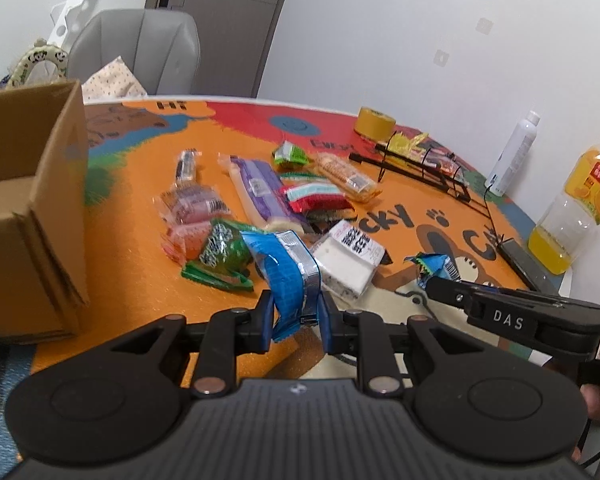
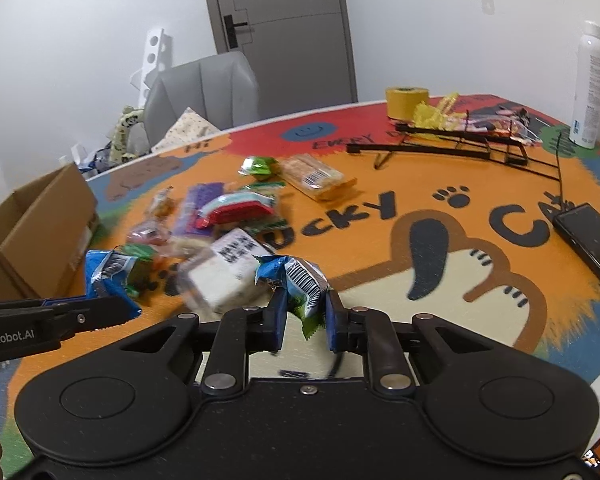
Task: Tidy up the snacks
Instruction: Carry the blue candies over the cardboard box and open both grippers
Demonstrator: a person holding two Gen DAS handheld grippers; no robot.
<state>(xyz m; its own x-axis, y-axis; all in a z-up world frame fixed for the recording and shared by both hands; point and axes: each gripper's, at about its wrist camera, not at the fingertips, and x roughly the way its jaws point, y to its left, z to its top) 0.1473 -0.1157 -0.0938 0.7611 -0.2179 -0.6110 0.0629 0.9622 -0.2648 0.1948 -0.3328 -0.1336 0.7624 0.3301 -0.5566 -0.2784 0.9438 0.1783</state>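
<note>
Left tongs [image 1: 294,320]: clamped on a blue snack packet [image 1: 288,276], lifted clear above the bench [image 1: 140,280].
Right tongs [image 2: 306,320]: pinching a crumpled blue-and-green wrapper [image 2: 300,284] with a barcode showing, also held up off the bench.
Snack pile: lying loose mid-bench. There's a white boxy pack [image 1: 350,258] just beyond the left tongs, a green packet [image 1: 220,256] beside it, a purple packet [image 1: 260,192], a red-and-white one [image 1: 318,198] overlapping it, and an orange cracker bar [image 1: 346,176] further back.
Cardboard box [image 1: 28,208]: open, on the left edge of the bench, well apart from the pile.
Wire rack [image 2: 452,140]: black, at the far side, with yellow wrappers [image 2: 432,112] on it.
Tape roll [image 2: 406,102]: yellow, upright behind the rack.
Far right: white spray bottle [image 2: 588,88], orange juice bottle [image 1: 576,208], dark phone [image 2: 592,236].
</note>
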